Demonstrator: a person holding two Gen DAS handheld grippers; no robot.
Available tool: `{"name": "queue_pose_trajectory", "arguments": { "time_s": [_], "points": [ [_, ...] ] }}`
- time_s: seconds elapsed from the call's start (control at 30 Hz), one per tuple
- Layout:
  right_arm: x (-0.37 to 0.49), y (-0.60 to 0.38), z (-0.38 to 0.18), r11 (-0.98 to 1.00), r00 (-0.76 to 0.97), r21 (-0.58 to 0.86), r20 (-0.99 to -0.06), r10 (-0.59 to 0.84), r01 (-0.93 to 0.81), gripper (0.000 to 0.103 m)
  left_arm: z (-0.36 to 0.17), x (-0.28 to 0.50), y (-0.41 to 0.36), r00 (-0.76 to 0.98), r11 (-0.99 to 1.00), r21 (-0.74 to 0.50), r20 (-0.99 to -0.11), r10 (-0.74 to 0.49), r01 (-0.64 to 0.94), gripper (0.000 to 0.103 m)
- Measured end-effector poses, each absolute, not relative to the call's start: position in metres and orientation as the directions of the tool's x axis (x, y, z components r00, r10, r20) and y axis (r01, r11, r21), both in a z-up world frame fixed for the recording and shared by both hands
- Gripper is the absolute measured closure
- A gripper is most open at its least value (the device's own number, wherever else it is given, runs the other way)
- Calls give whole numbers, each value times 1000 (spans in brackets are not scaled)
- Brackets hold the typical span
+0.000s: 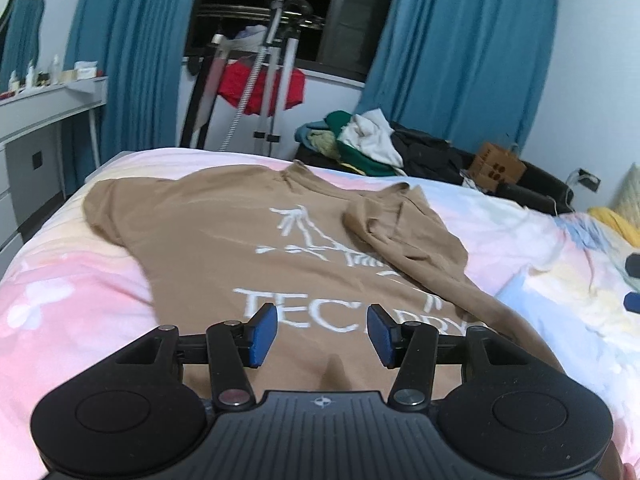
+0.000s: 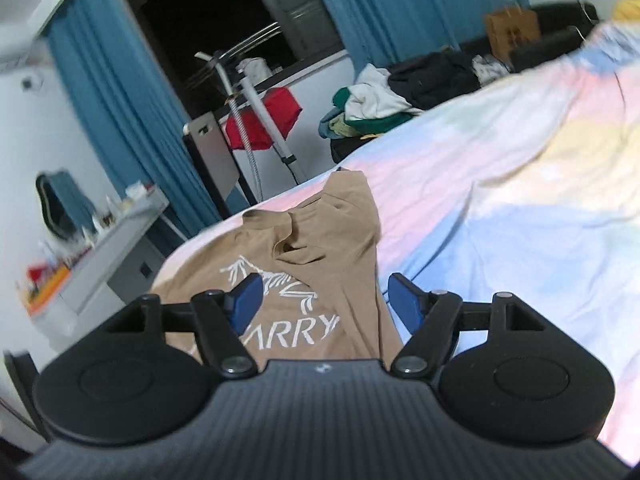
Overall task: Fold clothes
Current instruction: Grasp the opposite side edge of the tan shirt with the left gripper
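A tan T-shirt [image 1: 224,248] with white lettering and a white bird-skeleton print lies on the pastel bedspread [image 1: 60,288]. Its right sleeve side [image 1: 404,232] is folded inward over the print. My left gripper [image 1: 322,330] hovers open over the shirt's lower part, blue pads apart, nothing between them. In the right wrist view the same T-shirt [image 2: 328,240] lies ahead, its right edge folded over. My right gripper [image 2: 326,302] is open above the shirt's lower right part, holding nothing. The right gripper's pads [image 1: 632,284] show at the far right of the left wrist view.
A pile of mixed clothes [image 1: 372,144] sits on dark furniture beyond the bed, with a cardboard box [image 1: 496,166] beside it. A garment steamer stand [image 1: 272,80] with a red cloth stands by the window. A grey desk [image 1: 44,108] with bottles is at the left.
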State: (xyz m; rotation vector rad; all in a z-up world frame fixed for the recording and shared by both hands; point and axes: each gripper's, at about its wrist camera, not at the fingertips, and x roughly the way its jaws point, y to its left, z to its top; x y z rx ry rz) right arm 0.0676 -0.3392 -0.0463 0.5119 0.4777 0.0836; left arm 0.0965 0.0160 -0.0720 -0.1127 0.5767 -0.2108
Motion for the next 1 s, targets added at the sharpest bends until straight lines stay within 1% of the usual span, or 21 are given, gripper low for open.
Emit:
{"name": "queue_pose_trajectory", "arguments": {
  "time_s": [0.17, 0.27, 0.4, 0.53, 0.6, 0.63, 0.67, 0.7, 0.73, 0.8, 0.87, 0.93, 1.0],
  "points": [
    [71, -357, -63, 866, 905, 483, -414, 97, 129, 32, -76, 152, -18, 814, 980, -104, -546, -197, 168, 51],
    [78, -372, -79, 854, 893, 482, -448, 47, 197, 32, -82, 199, -39, 813, 983, -69, -554, -179, 170, 51],
    [92, -393, -99, 818, 878, 507, -479, 4, 272, 31, -98, 270, -67, 804, 989, -92, -575, -150, 119, 51],
    [111, -404, -112, 790, 871, 529, -492, -12, 310, 31, -119, 327, -91, 785, 997, -42, -614, -82, 71, 51],
    [118, -406, -116, 782, 871, 539, -491, -10, 313, 31, -130, 350, -98, 765, 999, -15, -643, -38, 36, 55],
    [120, -407, -118, 778, 869, 544, -496, -5, 315, 31, -132, 355, -99, 765, 999, -28, -642, -52, 44, 63],
    [122, -407, -120, 773, 866, 550, -500, 0, 317, 31, -134, 360, -99, 764, 998, -41, -642, -66, 52, 82],
    [125, -408, -122, 768, 864, 555, -504, 5, 320, 31, -135, 364, -98, 763, 997, -55, -641, -83, 62, 95],
    [127, -409, -124, 763, 861, 560, -508, 10, 322, 31, -133, 365, -97, 763, 994, -75, -638, -107, 77, 99],
    [131, -410, -127, 753, 856, 571, -516, 20, 327, 31, -123, 362, -88, 768, 988, -134, -623, -147, 80, 100],
    [136, -411, -131, 743, 851, 582, -524, 31, 331, 31, -110, 360, -75, 784, 983, -171, -600, -162, 72, 100],
    [137, -411, -132, 736, 851, 593, -523, 43, 328, 31, -103, 364, -63, 796, 992, -124, -597, -101, 33, 100],
    [137, -411, -131, 736, 854, 596, -519, 48, 321, 31, -110, 376, -53, 774, 998, -37, -634, 10, -43, 100]
  ]
}}
